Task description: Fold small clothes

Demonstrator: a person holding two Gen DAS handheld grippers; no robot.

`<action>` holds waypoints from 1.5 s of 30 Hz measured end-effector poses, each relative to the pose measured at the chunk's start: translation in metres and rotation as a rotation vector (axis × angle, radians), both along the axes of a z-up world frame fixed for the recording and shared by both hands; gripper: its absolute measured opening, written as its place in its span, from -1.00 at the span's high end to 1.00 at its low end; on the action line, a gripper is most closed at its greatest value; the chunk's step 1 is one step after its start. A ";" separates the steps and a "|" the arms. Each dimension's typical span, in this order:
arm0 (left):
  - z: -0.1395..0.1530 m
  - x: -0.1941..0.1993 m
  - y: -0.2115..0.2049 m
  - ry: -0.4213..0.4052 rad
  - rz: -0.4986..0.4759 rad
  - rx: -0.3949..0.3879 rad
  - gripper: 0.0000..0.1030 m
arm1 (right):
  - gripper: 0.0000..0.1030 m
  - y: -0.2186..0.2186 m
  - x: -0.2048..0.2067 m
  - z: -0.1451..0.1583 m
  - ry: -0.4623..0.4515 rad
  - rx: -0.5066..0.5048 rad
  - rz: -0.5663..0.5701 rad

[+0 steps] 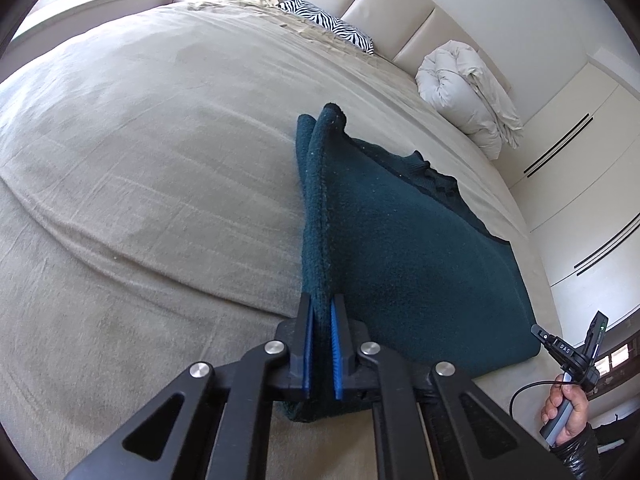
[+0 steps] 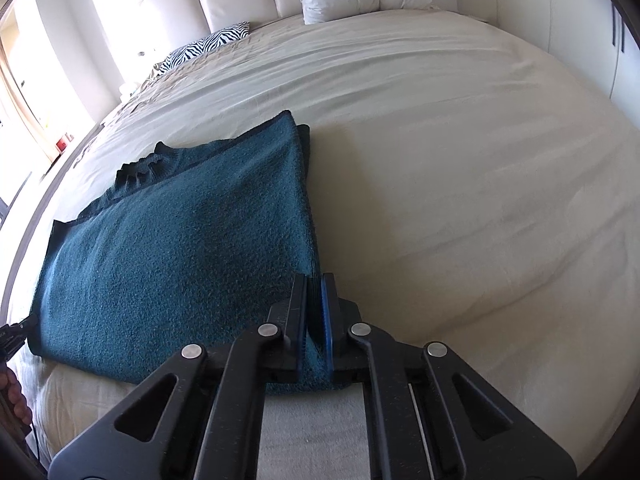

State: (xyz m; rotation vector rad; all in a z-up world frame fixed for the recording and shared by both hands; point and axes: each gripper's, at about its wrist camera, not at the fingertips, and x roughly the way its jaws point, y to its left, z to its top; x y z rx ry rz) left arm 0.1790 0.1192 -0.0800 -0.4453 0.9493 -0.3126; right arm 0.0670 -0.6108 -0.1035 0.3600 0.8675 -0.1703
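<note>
A dark teal knitted sweater (image 1: pixel 400 248) lies on the beige bed (image 1: pixel 140 140), partly folded, with its ribbed collar showing at the far side. My left gripper (image 1: pixel 322 308) is shut on the sweater's left edge, which stands up in a ridge between the blue pads. In the right wrist view the same sweater (image 2: pixel 180 248) spreads to the left. My right gripper (image 2: pixel 314 288) is shut on its right near edge. The right hand and its gripper handle show at the left view's lower right (image 1: pixel 568 364).
A zebra-print pillow (image 1: pixel 328 24) and a rolled white duvet (image 1: pixel 468 92) lie at the padded headboard (image 1: pixel 384 0). White wardrobe doors (image 1: pixel 580 184) stand to the right. The bed edge (image 1: pixel 532 368) runs near the sweater's hem.
</note>
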 end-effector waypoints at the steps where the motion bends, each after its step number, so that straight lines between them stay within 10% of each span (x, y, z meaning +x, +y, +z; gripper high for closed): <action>1: 0.001 -0.001 0.000 -0.001 -0.002 0.003 0.87 | 0.89 -0.001 -0.001 0.000 -0.001 0.002 -0.002; 45: -0.022 -0.016 0.008 0.040 -0.005 -0.038 0.89 | 0.89 -0.007 -0.012 -0.023 0.029 0.066 -0.025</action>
